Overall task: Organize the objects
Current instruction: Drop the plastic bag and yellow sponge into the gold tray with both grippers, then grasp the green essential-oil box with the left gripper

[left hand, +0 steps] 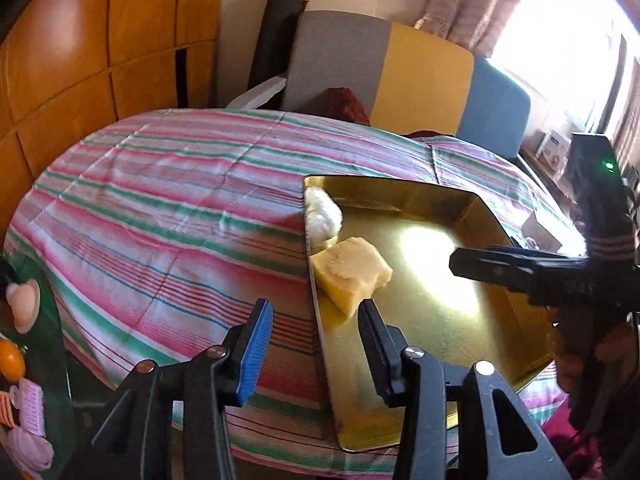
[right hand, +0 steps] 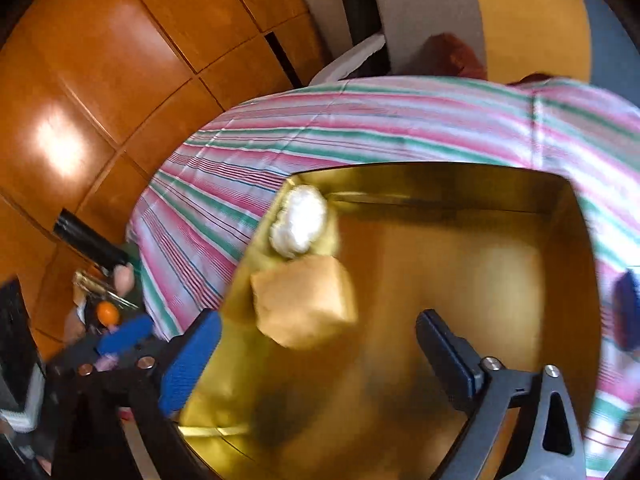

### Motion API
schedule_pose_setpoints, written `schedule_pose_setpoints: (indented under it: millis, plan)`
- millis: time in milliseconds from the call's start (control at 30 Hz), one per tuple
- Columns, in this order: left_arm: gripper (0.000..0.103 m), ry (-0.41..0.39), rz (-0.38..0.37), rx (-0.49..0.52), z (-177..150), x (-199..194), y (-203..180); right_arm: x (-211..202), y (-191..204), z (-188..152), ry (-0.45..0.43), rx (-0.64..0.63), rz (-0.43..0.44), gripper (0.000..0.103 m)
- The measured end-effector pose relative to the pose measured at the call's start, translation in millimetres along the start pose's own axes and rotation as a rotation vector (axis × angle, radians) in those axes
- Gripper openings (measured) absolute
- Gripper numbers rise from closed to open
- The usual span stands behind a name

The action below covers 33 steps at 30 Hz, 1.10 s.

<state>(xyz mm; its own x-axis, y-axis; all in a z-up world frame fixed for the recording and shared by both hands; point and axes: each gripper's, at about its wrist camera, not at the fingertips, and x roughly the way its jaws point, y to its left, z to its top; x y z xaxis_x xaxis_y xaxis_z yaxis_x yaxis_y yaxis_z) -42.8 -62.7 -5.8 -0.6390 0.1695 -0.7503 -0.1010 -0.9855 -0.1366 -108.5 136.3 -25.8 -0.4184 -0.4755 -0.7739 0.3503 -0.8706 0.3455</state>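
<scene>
Your gold tray sits on the striped cloth that covers the worktop, toward its right side. It serves as the collection bin. Two items are already packed against its left wall: a white fluffy ball in the far left corner, and a yellow sponge block just in front of it, touching or nearly so. Filling from one corner leaves the rest of the tray floor bare for further items, which looks deliberate.

Your left tongs are spread wide and hold nothing. They straddle the tray's near left rim, the blue pad over the cloth and the dark pad over the tray.

Your right tongs are likewise released and empty. They hang over the tray interior with the sponge block ahead of the gap and the white ball beyond it. This view is motion-blurred, so fine contact cannot be judged.

More small things lie off the worktop's left edge: an orange piece and pink items, identity unclear. Judgement: these are likely the remaining stock. The left tongs are the nearer to them.
</scene>
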Motion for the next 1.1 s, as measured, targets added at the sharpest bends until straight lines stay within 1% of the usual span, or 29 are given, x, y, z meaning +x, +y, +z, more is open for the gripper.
schedule_pose_setpoints:
  millis: [233, 333, 533, 600, 633, 700, 833, 867, 1000, 1067, 1100]
  plan:
    - [0.048, -0.027, -0.007, 0.076, 1, -12, -37, -51, -26, -21, -0.069, -0.048, -0.123, 0.103]
    - [0.048, -0.026, -0.023, 0.100, 0, -13, -53, -73, -37, -29, -0.109, -0.051, -0.169, 0.103]
    - [0.049, -0.007, -0.048, 0.181, -7, -9, -91, -118, -64, -40, -0.202, -0.059, -0.309, 0.103]
    - [0.051, -0.005, -0.061, 0.211, -8, -8, -104, -137, -77, -42, -0.233, -0.058, -0.367, 0.103]
    - [0.055, -0.004, -0.066, 0.228, -8, -8, -111, -145, -84, -43, -0.247, -0.056, -0.393, 0.103]
    - [0.057, 0.000, -0.084, 0.255, -9, -7, -123, -164, -103, -46, -0.274, -0.037, -0.448, 0.103]
    - [0.057, 0.017, -0.140, 0.294, -9, -5, -146, -200, -156, -55, -0.311, 0.067, -0.541, 0.103]
    - [0.057, 0.026, -0.157, 0.310, -8, -4, -156, -210, -175, -59, -0.323, 0.110, -0.571, 0.103]
    - [0.057, 0.060, -0.189, 0.360, -6, 2, -188, -239, -236, -82, -0.369, 0.264, -0.686, 0.103]
    - [0.057, 0.081, -0.220, 0.384, -4, 6, -205, -250, -266, -99, -0.395, 0.363, -0.714, 0.103]
    - [0.057, 0.088, -0.238, 0.401, -3, 8, -219, -254, -279, -107, -0.405, 0.417, -0.716, 0.103]
